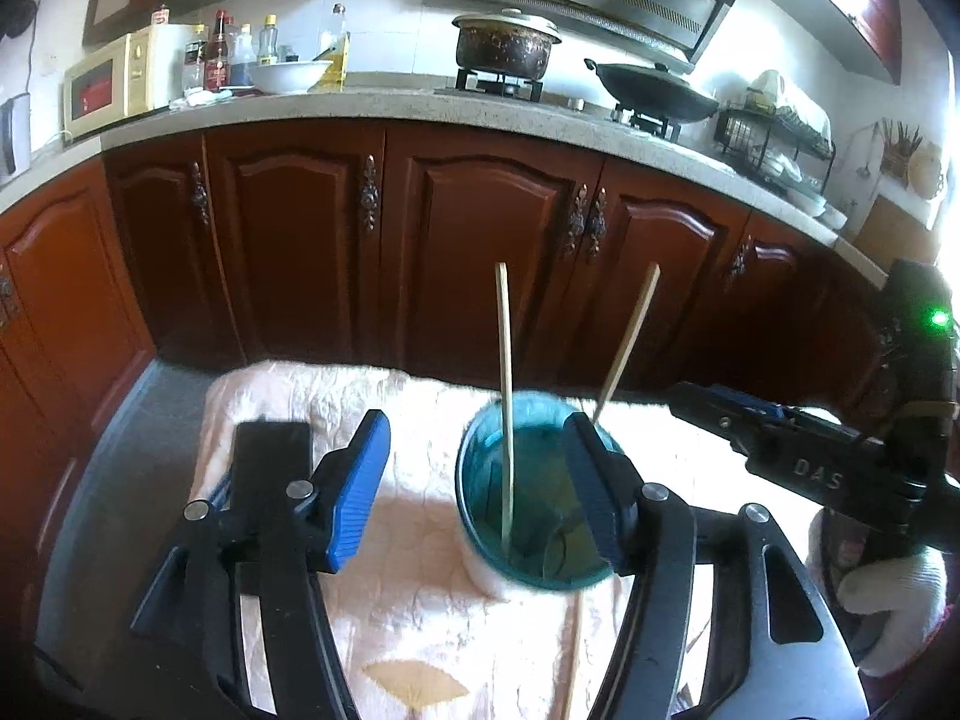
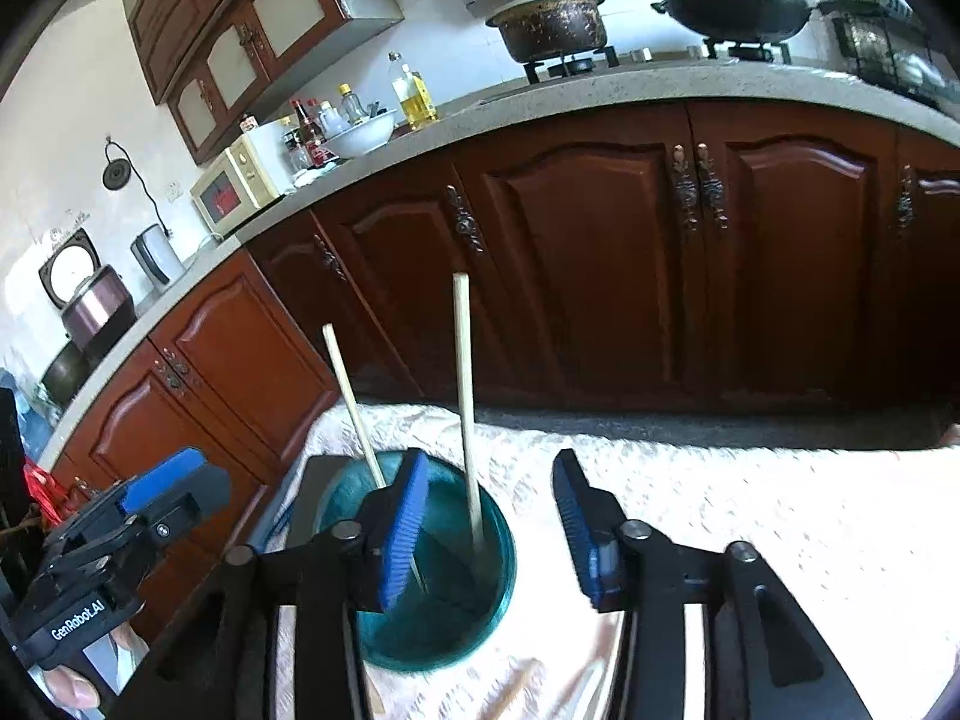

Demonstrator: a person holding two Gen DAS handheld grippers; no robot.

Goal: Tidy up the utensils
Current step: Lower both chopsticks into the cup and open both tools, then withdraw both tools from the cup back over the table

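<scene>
A teal cup (image 1: 474,534) (image 2: 420,636) stands on a pale pink cloth. Two wooden chopsticks stand in it: one upright (image 1: 506,396) (image 2: 463,384), the other leaning (image 1: 630,336) (image 2: 351,396). My left gripper (image 1: 477,495) is open, its blue pads on either side of the upright chopstick and clear of it. My right gripper (image 2: 495,528) is open too. That same chopstick rises between its pads, untouched. A metal spoon (image 1: 561,546) seems to lie inside the cup. Another chopstick (image 1: 576,648) lies flat on the cloth near the cup.
A black flat object (image 1: 270,450) (image 2: 312,480) lies on the cloth beside the cup. Dark wooden cabinets (image 1: 480,252) stand close behind the table. The counter above holds a pot (image 1: 504,48), a wok (image 1: 654,90) and a microwave (image 1: 108,90). A gloved hand (image 1: 888,600) holds the right gripper.
</scene>
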